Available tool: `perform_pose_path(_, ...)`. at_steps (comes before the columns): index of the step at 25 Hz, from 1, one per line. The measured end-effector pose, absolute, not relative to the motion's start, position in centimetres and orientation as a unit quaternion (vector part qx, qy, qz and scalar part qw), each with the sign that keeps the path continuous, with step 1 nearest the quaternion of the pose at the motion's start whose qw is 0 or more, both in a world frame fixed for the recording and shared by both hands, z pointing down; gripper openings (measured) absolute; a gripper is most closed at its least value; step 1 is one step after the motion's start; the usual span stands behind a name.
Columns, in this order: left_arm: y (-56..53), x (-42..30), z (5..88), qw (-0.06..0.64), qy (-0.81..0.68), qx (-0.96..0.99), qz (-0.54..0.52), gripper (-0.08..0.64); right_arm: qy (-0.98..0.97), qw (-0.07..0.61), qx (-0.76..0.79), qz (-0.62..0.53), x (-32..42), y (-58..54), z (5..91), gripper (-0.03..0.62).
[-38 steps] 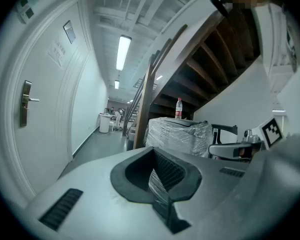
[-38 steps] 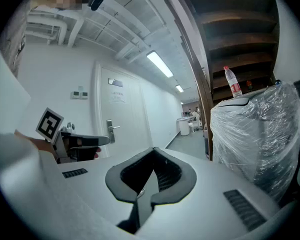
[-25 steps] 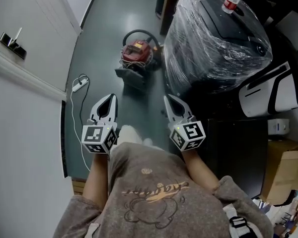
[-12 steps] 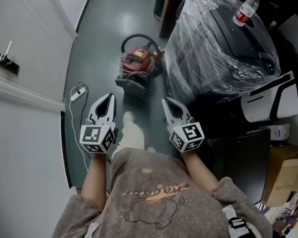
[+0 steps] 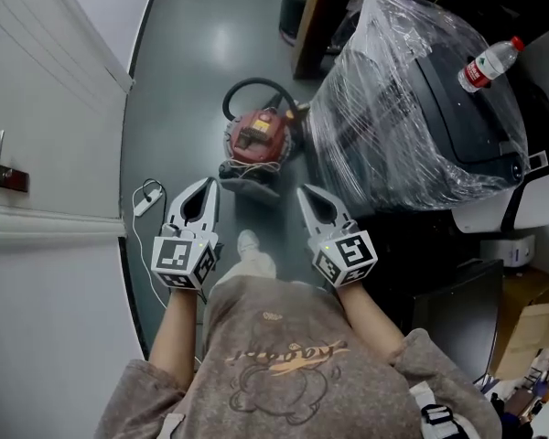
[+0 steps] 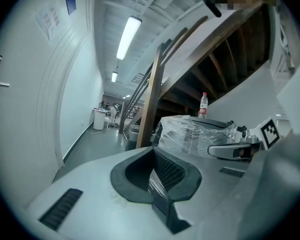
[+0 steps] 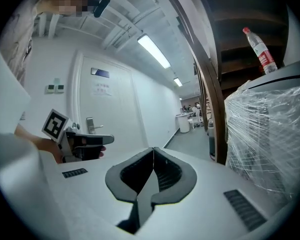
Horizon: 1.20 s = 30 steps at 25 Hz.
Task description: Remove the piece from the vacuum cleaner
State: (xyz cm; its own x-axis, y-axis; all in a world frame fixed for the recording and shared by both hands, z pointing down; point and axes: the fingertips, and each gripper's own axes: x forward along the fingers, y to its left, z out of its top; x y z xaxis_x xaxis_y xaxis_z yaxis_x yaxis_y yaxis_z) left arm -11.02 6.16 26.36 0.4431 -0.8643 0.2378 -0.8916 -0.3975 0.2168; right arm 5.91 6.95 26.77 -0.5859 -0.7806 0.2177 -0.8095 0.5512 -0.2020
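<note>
A small red vacuum cleaner (image 5: pixel 258 136) with a dark hose looped over it and a grey floor head at its front sits on the grey floor, just ahead of my hands in the head view. My left gripper (image 5: pixel 208 185) and right gripper (image 5: pixel 304 193) are held side by side at waist height, short of the vacuum, both shut with nothing in them. In the left gripper view the jaws (image 6: pixel 152 176) are closed together; the right gripper view shows its jaws (image 7: pixel 152 164) closed too. The vacuum is hidden below both gripper views.
A large machine wrapped in clear film (image 5: pixel 412 99) stands at the right, a water bottle (image 5: pixel 489 63) on top. A white wall and door with handle (image 5: pixel 0 167) run along the left. A white cable and power strip (image 5: pixel 146 199) lie on the floor by it. A wooden post (image 5: pixel 313 16) stands behind.
I have walked forward: the vacuum cleaner has come nearer to both grippers, and the wrapped machine and door handle have slid back past me. Both grippers stay shut.
</note>
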Motion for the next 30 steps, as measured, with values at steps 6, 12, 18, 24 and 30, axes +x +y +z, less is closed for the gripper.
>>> perform_pose_path(6, 1.5, -11.6, 25.8, 0.149, -0.502, 0.851, 0.045, -0.005, -0.867, 0.051, 0.475, 0.139, 5.4, 2.7, 26.0, 0.000)
perform_pose_path(12, -0.5, -11.7, 25.1, 0.151, -0.509, 0.847, 0.037, -0.005, -0.861, 0.046, 0.487, 0.140, 6.3, 0.6, 25.6, 0.000)
perform_pose_path(18, -1.2, -11.2, 24.9, 0.158, -0.504, 0.848, 0.033, -0.005, -0.868, 0.053, 0.471, 0.146, 6.3, -0.8, 26.0, 0.002)
perform_pose_path(24, -1.4, -10.2, 25.3, 0.161, -0.486, 0.859, 0.030, 0.110, -0.876, 0.053, 0.450, 0.164, 6.4, -1.3, 27.1, 0.106)
perform_pose_path(30, -1.9, -9.0, 25.5, 0.169, -0.454, 0.875, 0.022, 0.314, -0.887, 0.054, 0.420, 0.186, 6.1, -1.6, 27.7, 0.234)
